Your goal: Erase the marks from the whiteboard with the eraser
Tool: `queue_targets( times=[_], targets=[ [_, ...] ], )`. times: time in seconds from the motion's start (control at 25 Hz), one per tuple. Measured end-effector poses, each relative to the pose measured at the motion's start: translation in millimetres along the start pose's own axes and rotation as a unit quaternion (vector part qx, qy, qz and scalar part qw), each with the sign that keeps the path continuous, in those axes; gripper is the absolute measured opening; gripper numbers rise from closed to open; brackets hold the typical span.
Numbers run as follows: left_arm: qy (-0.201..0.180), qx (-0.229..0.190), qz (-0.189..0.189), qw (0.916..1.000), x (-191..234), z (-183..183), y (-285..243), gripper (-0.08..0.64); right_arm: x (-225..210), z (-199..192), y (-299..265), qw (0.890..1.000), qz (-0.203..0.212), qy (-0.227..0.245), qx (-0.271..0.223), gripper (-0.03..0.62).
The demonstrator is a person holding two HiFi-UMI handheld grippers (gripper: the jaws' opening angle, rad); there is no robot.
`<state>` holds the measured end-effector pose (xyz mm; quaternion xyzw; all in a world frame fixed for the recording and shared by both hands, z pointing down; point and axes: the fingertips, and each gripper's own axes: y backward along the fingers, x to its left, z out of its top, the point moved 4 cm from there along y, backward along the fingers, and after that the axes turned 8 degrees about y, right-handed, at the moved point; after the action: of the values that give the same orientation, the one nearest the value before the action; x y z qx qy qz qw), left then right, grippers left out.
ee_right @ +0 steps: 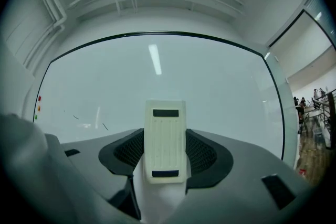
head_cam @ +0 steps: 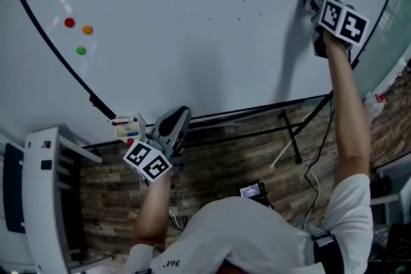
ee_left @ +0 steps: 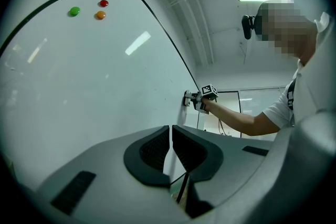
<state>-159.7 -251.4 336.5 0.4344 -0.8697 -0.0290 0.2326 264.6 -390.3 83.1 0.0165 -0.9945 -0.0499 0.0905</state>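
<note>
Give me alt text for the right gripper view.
The right claw grips a white eraser upright between its jaws, facing the whiteboard. A few faint pen marks show at the board's left, near three coloured magnets.

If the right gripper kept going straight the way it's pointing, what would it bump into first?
The whiteboard. The right gripper is shut on the eraser and points at the board, so the eraser would meet it first. It may already be touching; depth is unclear.
</note>
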Motion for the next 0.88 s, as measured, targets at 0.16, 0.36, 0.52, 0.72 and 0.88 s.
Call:
queue_targets(
  times=[0.16, 0.36, 0.52, 0.72, 0.88],
  targets=[
    [0.003, 0.007, -0.003, 1.0000, 2, -3, 3, 0.017, 28, 4, 0, 1.000, 0.018, 0.005, 0.003, 0.261],
    [0.003, 0.008, -0.001, 1.0000, 8, 1, 12, 0.017, 75, 13, 0, 0.999, 0.040, 0.022, 0.002, 0.261],
    [0.003, 0.006, -0.001, 1.0000, 12, 5, 21, 0.017, 97, 18, -1, 0.999, 0.036, 0.022, 0.003, 0.261],
    [0.005, 0.004, 0.001, 1.0000, 17, 7, 32, 0.017, 120, 23, -1, 0.999, 0.041, 0.019, 0.006, 0.261],
    [0.009, 0.006, 0.005, 0.9999, 20, 9, 40, 0.017, 154, 32, 1, 0.998, 0.060, 0.031, 0.008, 0.261]
  ],
)
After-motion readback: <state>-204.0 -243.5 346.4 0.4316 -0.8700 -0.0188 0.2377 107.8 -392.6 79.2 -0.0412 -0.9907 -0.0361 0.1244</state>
